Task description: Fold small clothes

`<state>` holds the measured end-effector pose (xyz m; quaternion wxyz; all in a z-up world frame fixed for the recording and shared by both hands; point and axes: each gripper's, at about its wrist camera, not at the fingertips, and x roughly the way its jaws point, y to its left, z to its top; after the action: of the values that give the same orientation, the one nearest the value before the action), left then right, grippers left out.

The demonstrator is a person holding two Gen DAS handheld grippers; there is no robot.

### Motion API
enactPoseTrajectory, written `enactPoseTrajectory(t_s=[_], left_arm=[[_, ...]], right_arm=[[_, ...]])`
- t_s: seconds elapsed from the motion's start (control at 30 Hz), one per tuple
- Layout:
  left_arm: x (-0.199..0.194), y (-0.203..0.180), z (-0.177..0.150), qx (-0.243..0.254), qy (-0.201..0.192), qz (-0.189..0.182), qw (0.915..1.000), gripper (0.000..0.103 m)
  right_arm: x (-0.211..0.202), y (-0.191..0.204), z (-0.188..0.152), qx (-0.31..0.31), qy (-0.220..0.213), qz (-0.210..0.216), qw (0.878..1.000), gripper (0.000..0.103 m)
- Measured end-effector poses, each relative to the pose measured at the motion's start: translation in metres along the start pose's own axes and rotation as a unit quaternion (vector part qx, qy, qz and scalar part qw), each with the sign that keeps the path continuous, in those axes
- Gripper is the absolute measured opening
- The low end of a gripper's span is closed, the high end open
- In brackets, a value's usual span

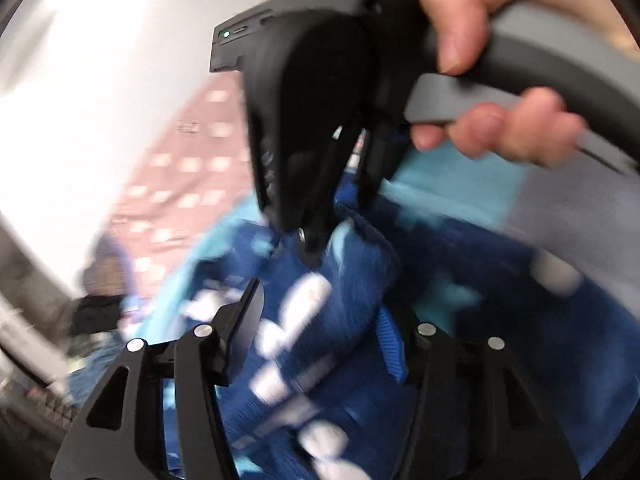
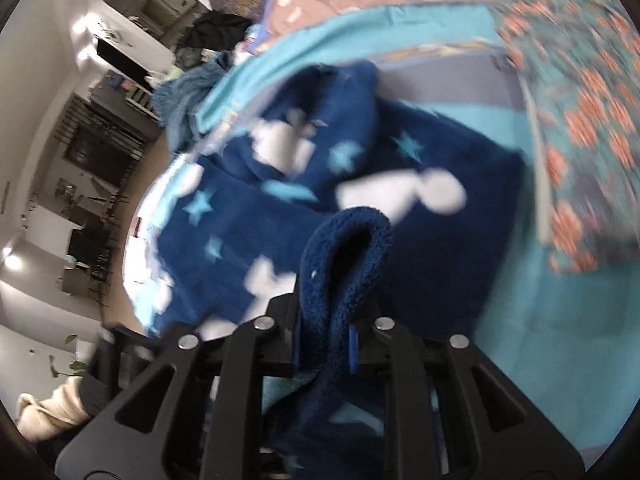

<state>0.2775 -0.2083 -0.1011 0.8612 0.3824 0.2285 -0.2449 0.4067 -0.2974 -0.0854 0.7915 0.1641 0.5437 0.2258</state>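
Left wrist view, blurred by motion: left claw (image 1: 320, 336), fingers spread wide, dark blue fleece garment (image 1: 344, 280) bunched between them; whether either finger presses the cloth cannot be told. Right claw (image 1: 316, 236) enters from above, pinching a ridge of the same fleece, with the person's right hand (image 1: 500, 120) on its grey handle. Pink patterned bedcover (image 1: 188, 168) behind.

Right wrist view: right claw (image 2: 324, 344), fingers drawn close on a thick folded edge of the garment, which loops up between them. Remainder of the garment, printed with white shapes and pale stars, lies on a turquoise sheet (image 2: 560, 340). Orange-patterned cloth (image 2: 592, 120) lies just beside it on the right.
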Motion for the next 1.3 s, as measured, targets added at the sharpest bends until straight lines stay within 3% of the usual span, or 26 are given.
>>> enactPoseTrajectory(t_s=[0.03, 0.1, 0.17, 0.23, 0.27, 0.3, 0.37, 0.47, 0.53, 0.67, 0.77, 0.83, 0.9, 1.0, 1.1, 1.2, 1.3], left_arm=[[-0.007, 0.007, -0.008, -0.002, -0.009, -0.036, 0.9993, 0.055], [-0.023, 0.03, -0.027, -0.017, -0.03, -0.071, 0.9969, 0.055], [-0.035, 0.059, -0.042, -0.048, -0.04, -0.078, 0.995, 0.058], [-0.043, 0.097, -0.06, -0.093, -0.044, -0.058, 0.993, 0.065], [-0.044, 0.113, -0.069, -0.108, -0.04, -0.038, 0.9926, 0.067], [-0.043, 0.132, -0.083, -0.123, -0.031, -0.018, 0.9917, 0.068], [-0.038, 0.162, -0.106, -0.15, -0.01, 0.003, 0.9887, 0.068], [-0.026, 0.207, -0.139, -0.234, 0.031, 0.0, 0.9717, 0.068], [-0.014, 0.229, -0.164, -0.298, 0.059, -0.022, 0.9526, 0.068], [0.013, 0.238, -0.197, -0.347, 0.096, -0.062, 0.9311, 0.069], [0.024, 0.233, -0.213, -0.364, 0.102, -0.077, 0.9225, 0.078], [0.032, 0.242, -0.22, -0.396, 0.108, -0.093, 0.9068, 0.084], [0.03, 0.25, -0.222, -0.421, 0.11, -0.104, 0.8946, 0.084], [-0.002, 0.257, -0.223, -0.421, 0.09, -0.072, 0.8997, 0.084], [-0.052, 0.253, -0.232, -0.408, 0.073, -0.063, 0.9079, 0.084], [-0.095, 0.242, -0.249, -0.396, 0.078, -0.023, 0.9147, 0.084], [-0.135, 0.221, -0.28, -0.416, 0.09, -0.028, 0.9044, 0.084]], right_arm=[[0.001, -0.007, -0.006, 0.007, 0.002, -0.004, 1.0, 0.023], [0.002, -0.015, -0.015, 0.01, 0.001, -0.018, 1.0, 0.023], [-0.001, -0.017, -0.022, 0.005, -0.01, -0.035, 0.999, 0.026], [-0.011, -0.003, -0.03, -0.012, -0.041, -0.096, 0.994, 0.039], [-0.017, 0.008, -0.035, -0.029, -0.062, -0.143, 0.987, 0.049], [-0.026, 0.028, -0.042, -0.061, -0.104, -0.224, 0.967, 0.071], [-0.033, 0.055, -0.056, -0.111, -0.152, -0.275, 0.943, 0.074], [-0.029, 0.08, -0.073, -0.143, -0.163, -0.235, 0.947, 0.072], [-0.012, 0.093, -0.084, -0.17, -0.148, -0.208, 0.952, 0.07], [0.03, 0.09, -0.094, -0.193, -0.095, -0.217, 0.952, 0.067], [0.043, 0.08, -0.1, -0.195, -0.094, -0.212, 0.953, 0.07], [0.039, 0.086, -0.099, -0.193, -0.089, -0.219, 0.952, 0.07], [0.031, 0.093, -0.099, -0.19, -0.084, -0.234, 0.95, 0.07], [-0.006, 0.099, -0.113, -0.168, -0.11, -0.25, 0.947, 0.073], [-0.057, 0.098, -0.151, -0.1, -0.155, -0.224, 0.957, 0.087], [-0.083, 0.09, -0.193, -0.038, -0.161, -0.191, 0.968, 0.089], [-0.095, 0.082, -0.249, 0.009, -0.153, -0.159, 0.975, 0.09]])
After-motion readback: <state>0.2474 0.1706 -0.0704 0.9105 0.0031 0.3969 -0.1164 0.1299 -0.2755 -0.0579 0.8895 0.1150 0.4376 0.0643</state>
